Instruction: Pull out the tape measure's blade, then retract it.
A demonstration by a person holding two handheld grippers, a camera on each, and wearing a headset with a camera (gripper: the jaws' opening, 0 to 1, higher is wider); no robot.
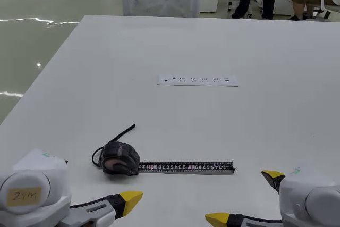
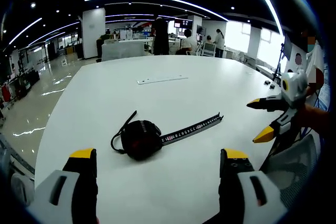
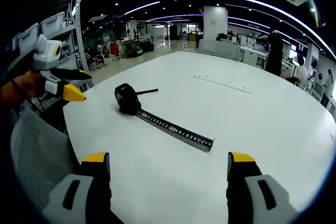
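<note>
The white worktop (image 1: 212, 41) carries a black tape measure (image 1: 119, 158) just ahead of the left gripper (image 2: 158, 155), between its jaws. Its blade (image 1: 186, 167) lies flat, extended toward the right gripper (image 3: 168, 157). Both grippers' jaws gape wide, holding and touching nothing.

My left gripper (image 2: 159, 154) and right gripper (image 3: 168, 157): white bodies, black jaws, yellow tips; I see a yellow label (image 1: 24, 196) on the left. Ahead, between them: tape (image 1: 119, 158), black, dull red patch; strap (image 1: 121, 133), black; blade (image 1: 186, 167), black, white numerals, red marks near the tape. Beyond: white strip (image 1: 197, 80), white table (image 1: 265, 131).
</note>
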